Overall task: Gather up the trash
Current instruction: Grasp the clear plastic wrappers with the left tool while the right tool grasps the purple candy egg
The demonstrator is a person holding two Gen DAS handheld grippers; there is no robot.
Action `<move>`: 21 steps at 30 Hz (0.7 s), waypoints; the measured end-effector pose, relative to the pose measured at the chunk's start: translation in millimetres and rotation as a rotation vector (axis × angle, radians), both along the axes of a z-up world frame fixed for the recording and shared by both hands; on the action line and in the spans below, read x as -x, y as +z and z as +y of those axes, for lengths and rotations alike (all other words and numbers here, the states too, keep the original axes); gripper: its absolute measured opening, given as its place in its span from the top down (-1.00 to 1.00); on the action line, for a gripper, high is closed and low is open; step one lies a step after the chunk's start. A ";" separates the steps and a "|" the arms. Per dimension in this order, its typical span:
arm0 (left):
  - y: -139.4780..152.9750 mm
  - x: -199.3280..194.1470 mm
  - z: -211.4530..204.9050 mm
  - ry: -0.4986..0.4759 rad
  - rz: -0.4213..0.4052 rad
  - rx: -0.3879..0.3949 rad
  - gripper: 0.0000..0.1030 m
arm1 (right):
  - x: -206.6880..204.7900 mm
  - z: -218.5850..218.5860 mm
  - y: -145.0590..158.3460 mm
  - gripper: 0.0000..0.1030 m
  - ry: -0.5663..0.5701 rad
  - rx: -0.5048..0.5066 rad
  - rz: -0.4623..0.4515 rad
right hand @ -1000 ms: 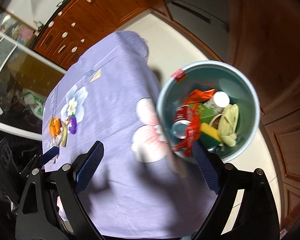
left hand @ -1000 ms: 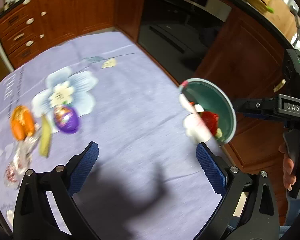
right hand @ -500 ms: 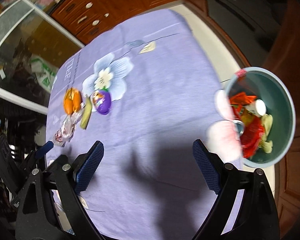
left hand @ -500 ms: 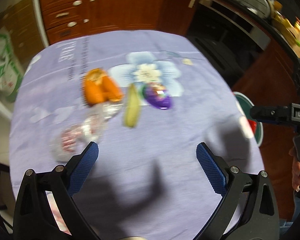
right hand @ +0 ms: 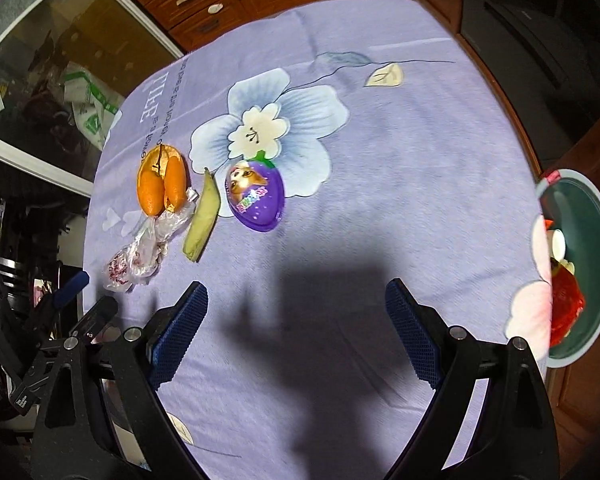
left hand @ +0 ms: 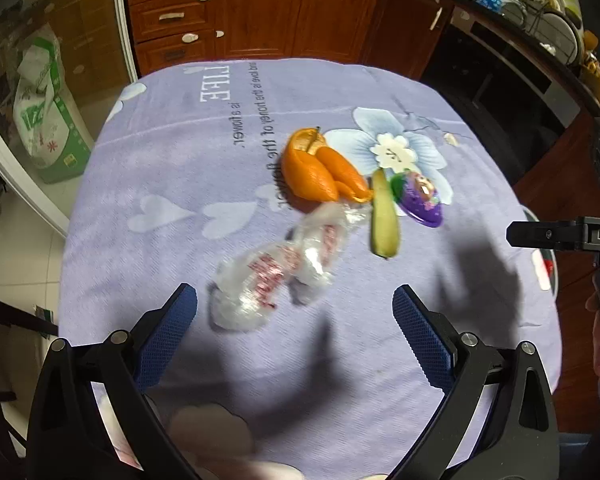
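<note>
Dark red-brown wooden kitchen cabinets (left hand: 260,12) stood behind a table covered by a lilac cloth printed with a pale blue flower and lettering (right hand: 380,152). Four pieces of trash lay grouped on that cloth. Furthest left in the right wrist view was a crumpled clear plastic wrapper with red print (right hand: 140,256), its upper end touching a curled orange peel (right hand: 162,184) that lay just beyond it. Just to the right of both lay a narrow yellow-green strip of fruit peel (right hand: 202,220), and beside that, partly over the printed flower, a purple egg-shaped plastic package with a puppy picture (right hand: 256,196). Well apart from them, past the right edge of the table, stood a teal round waste bin (right hand: 596,248) with red wrappers and other rubbish inside.

In the left wrist view the left gripper (left hand: 294,332) hung above the cloth with its blue-padded jaws spread wide and empty, the plastic wrapper (left hand: 276,268) lying just ahead of its left finger. The right gripper (right hand: 296,328) likewise stood wide open over bare, shadowed cloth, holding nothing, with the trash ahead to its left and the bin to its right.
</note>
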State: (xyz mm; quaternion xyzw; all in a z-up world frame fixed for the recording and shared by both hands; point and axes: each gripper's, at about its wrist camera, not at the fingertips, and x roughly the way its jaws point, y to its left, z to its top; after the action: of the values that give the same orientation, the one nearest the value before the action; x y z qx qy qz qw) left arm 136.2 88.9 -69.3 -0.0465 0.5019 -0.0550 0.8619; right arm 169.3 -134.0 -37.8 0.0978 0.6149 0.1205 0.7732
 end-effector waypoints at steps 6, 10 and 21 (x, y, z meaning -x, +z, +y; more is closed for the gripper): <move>-13.9 -21.4 0.3 -0.059 0.008 -0.046 -0.91 | -9.9 13.0 -9.6 -0.67 0.011 0.013 0.016; -26.8 -33.4 -8.9 -0.121 0.038 -0.062 -0.91 | -15.9 17.6 -12.3 -0.67 0.011 0.019 0.014; -41.8 -43.8 -11.5 -0.154 0.047 0.018 0.21 | -32.2 29.6 -11.7 -0.67 0.026 0.033 -0.003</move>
State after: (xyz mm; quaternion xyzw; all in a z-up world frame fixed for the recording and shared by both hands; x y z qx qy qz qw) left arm 179.9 77.4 -111.1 -0.0165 0.5235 -0.1246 0.8427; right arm 201.5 -104.4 -49.5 0.0771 0.6170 0.1205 0.7739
